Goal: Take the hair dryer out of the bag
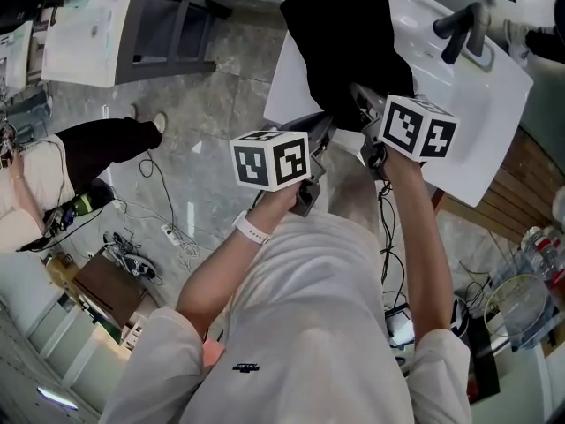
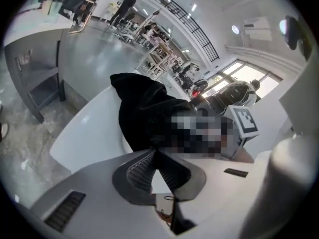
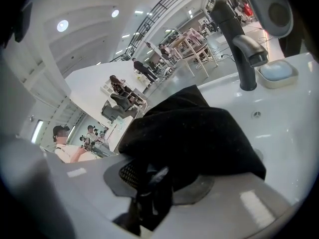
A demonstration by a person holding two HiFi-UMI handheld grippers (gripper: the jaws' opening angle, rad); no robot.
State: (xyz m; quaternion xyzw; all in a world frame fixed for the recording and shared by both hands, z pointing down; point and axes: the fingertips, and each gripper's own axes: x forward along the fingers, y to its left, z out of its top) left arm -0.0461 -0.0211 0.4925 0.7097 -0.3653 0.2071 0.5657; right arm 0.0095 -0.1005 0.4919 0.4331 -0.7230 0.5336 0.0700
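Black bag [image 1: 344,51] contents out of sight

A black cloth bag [image 1: 344,51] lies slumped on a white sink counter [image 1: 481,140]. Its soft, matte fabric is humped in the middle and creased, and its far end points away from the person. The near edge reaches the counter's front rim. There the left gripper [image 2: 157,152] pinches a thin fold between jaws drawn almost together. The right gripper [image 3: 154,176] clamps a thicker bunch of the fabric, a loose end of the cloth hanging between its jaws. The hair dryer cannot be seen from outside.
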